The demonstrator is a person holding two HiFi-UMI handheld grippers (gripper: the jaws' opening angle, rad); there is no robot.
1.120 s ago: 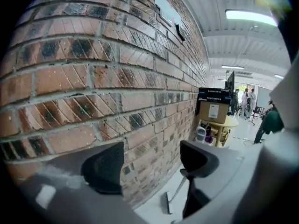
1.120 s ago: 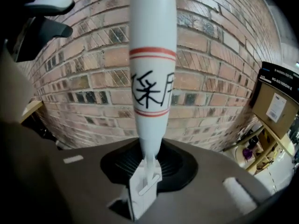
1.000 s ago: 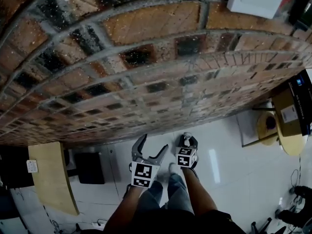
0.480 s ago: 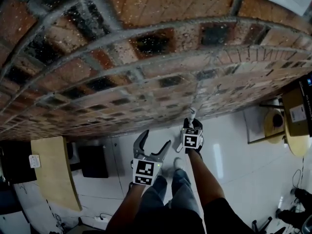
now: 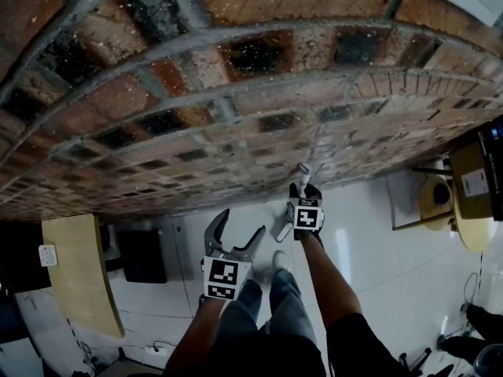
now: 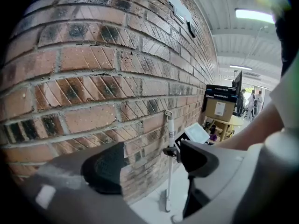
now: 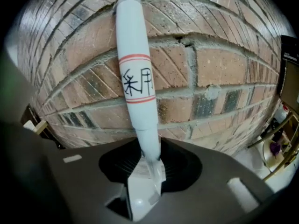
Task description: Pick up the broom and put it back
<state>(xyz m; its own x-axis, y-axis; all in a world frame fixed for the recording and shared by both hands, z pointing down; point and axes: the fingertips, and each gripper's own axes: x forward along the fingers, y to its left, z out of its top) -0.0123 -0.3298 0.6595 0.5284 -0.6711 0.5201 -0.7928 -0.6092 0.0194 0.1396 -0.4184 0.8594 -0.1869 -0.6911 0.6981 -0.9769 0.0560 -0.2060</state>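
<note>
The right gripper (image 7: 149, 164) is clamping its jaws on the broom (image 7: 135, 78), and the pads are bearing on the narrow neck just below the thick white grip section with the red bands. The left gripper (image 5: 236, 232) is holding its jaws wide apart with nothing between them and is hanging to the left of the right one, clear of the broom.

The broom is standing nearly upright against the brick wall (image 5: 236, 93). In the left gripper view the white pole (image 6: 169, 171) is running down to the floor (image 5: 369, 226) at the foot of the wall.

Hazards from this position:

- Sliding foot. The floor is looking glossy. If the pole is sitting too steep or too far out when the grip is released, the foot is likely to skate away and the broom to fall.
- Pivoting in the pads. The grip is acting at one high point on a round, smooth shaft, so the broom can swing or twist under its own weight.
- No second support. The left gripper is taking no load and cannot be catching a slip.
- Scraping. The handle top is close to the rough brick, and it may be snagging there as it is leaned in.
</note>
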